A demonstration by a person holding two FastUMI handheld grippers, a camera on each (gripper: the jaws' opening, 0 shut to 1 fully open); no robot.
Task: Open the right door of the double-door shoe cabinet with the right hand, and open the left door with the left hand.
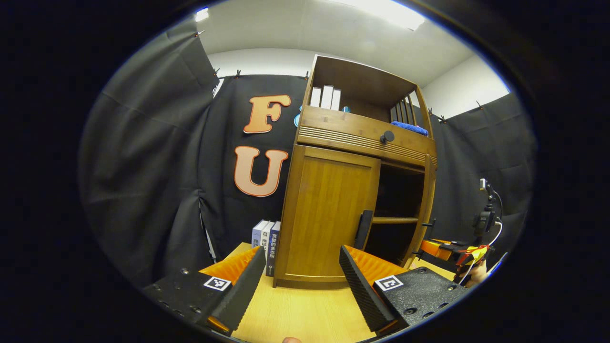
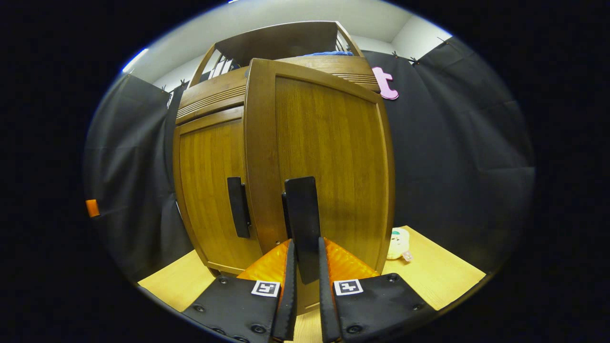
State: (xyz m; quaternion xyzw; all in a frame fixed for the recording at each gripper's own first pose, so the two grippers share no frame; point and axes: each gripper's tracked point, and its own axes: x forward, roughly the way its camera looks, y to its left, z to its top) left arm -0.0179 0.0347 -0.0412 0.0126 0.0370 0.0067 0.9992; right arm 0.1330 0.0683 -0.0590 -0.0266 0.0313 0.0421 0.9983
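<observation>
Cabinet (image 1: 352, 190) stands on the worktop (image 1: 305, 309) against the black cloth wall. Right door (image 2: 324, 166) is swung out — right claw (image 2: 305, 259) is clamped on its handle (image 2: 301, 214), both fingers pressing it. Left door (image 1: 329, 214) is closed, its handle (image 1: 364, 228) untouched. Left claw (image 1: 302, 281) hangs spread wide in front of it, near but apart. Books (image 1: 267, 240) stand just beside the cabinet's left side.

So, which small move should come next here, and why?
Probably bring the open left gripper forward to the left door's handle. The right door already stands swung out with the right gripper clamped on its handle, while the left door stays closed.
</observation>
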